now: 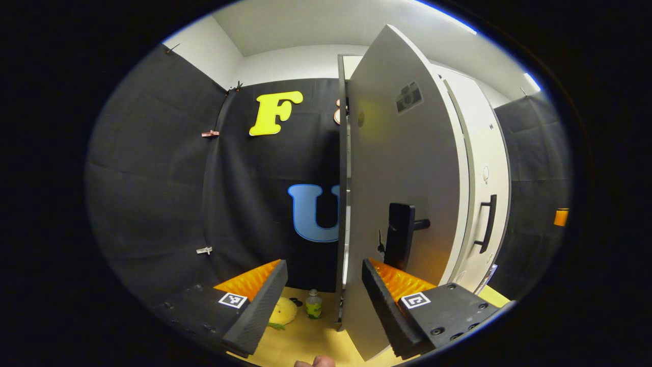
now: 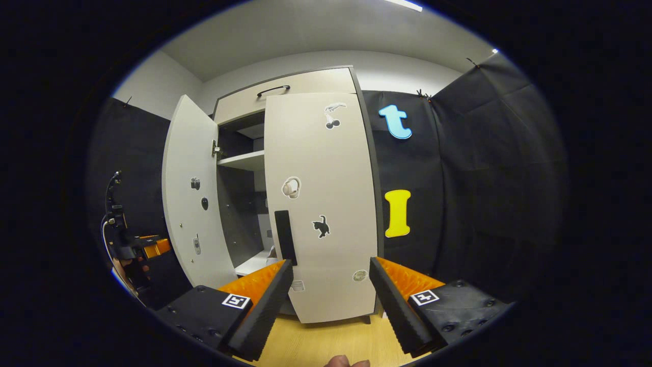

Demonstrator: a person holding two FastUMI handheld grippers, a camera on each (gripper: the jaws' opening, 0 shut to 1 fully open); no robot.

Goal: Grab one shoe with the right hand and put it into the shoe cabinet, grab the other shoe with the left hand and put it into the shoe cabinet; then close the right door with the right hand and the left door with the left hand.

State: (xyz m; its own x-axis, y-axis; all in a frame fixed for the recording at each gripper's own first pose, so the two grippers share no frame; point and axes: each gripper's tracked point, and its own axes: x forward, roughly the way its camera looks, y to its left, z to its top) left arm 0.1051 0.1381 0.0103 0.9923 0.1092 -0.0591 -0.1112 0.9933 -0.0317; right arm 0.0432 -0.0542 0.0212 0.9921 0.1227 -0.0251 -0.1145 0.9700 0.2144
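Note:
The shoe cabinet [image 2: 285, 84] is pale with dark edges. Its left door [image 2: 191, 204] swings wide open, and a shelf [image 2: 244, 160] shows in the dark inside. Its right door [image 2: 326, 204], with stickers and a black handle [image 2: 285, 237], covers the right half; whether it is fully closed I cannot tell. A small pale shape [image 2: 271, 252] on the bottom shelf may be a shoe. My right gripper [image 2: 331, 295] is open in front of the right door, holding nothing. My left gripper [image 1: 323, 300] is open at the free edge of the left door [image 1: 402, 168], near its black handle [image 1: 400, 234].
The left gripper [image 2: 132, 250], held by a hand, also shows far left in the right gripper view, beyond the open door. A small green bottle [image 1: 314, 304] and a yellow object [image 1: 282, 310] lie on the wooden floor [image 1: 305, 341] by the black cloth wall.

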